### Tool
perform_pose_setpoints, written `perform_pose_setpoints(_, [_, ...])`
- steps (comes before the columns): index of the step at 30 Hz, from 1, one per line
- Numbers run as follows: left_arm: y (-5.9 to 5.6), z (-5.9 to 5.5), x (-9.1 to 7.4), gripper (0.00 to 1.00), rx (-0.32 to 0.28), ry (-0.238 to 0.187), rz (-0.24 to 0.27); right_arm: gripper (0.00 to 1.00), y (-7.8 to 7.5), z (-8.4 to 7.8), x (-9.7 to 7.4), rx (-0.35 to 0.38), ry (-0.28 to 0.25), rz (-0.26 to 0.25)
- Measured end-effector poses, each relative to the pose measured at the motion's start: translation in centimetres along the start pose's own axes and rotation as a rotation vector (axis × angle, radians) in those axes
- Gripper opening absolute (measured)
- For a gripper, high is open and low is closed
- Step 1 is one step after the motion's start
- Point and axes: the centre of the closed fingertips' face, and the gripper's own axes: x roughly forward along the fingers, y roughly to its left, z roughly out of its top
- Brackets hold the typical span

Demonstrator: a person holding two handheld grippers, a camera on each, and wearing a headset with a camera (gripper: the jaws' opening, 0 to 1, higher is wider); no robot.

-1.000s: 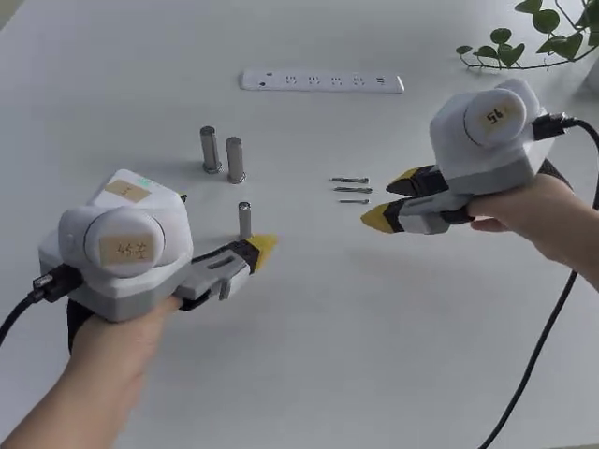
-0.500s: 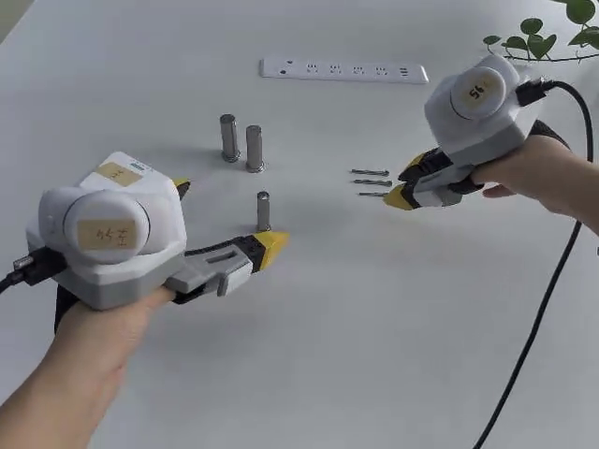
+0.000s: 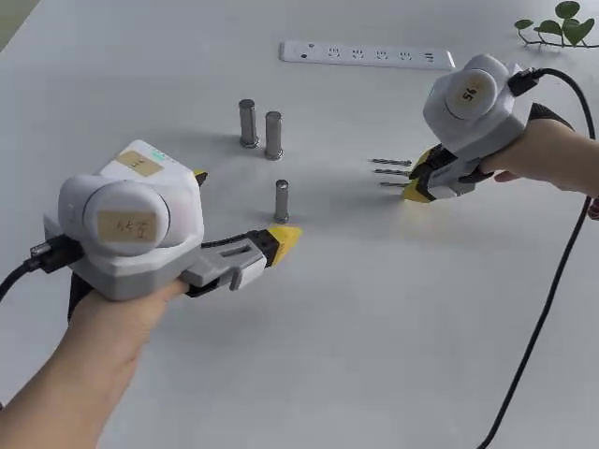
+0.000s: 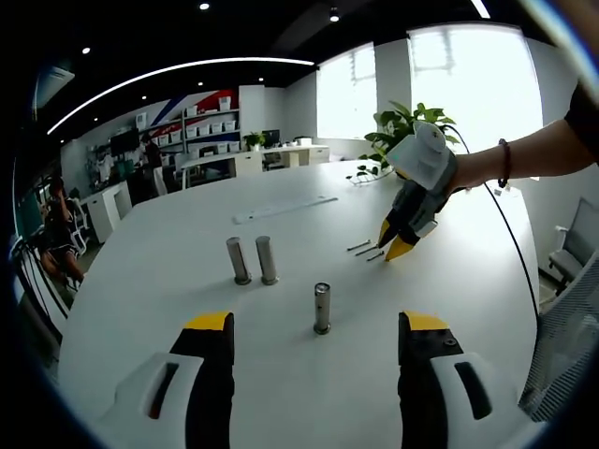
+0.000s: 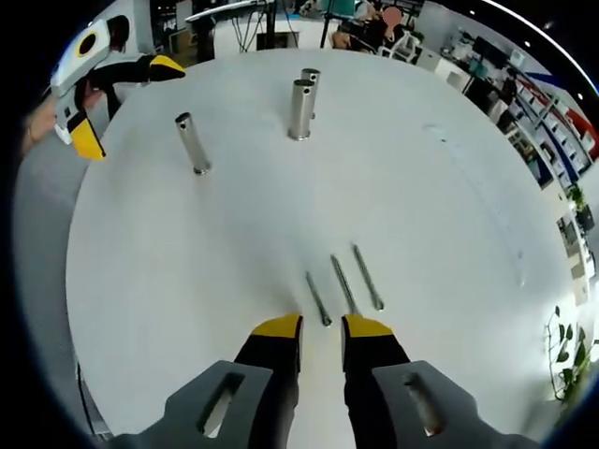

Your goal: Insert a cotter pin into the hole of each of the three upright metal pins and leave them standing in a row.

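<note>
We see three upright metal pins [image 3: 273, 135] standing on a white bench [image 3: 374, 327]. Two are close together at the back, and the third stands alone nearer us. To their right, three cotter pins [image 3: 394, 172] lie flat and parallel. The right claw [image 5: 323, 327] is just at their near ends, its tips narrowly parted and gripping nothing. The left claw [image 4: 316, 323] is spread wide and empty, with the lone pin ahead of it. A power strip [image 3: 367, 54] and a plant [image 3: 560, 23] are beyond.
</note>
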Motion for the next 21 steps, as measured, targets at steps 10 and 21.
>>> perform_pose_setpoints(10, [-0.3,-0.2,0.0,0.68,0.022,0.007,-0.014,0.06,0.4,0.4,-0.1,-0.011,0.008,0.079])
perform_pose_setpoints(21, [-0.2,-0.2,-0.2,0.67,0.024,0.013,-0.014,0.02,1.2,0.4,-0.3,-0.043,0.062,0.130])
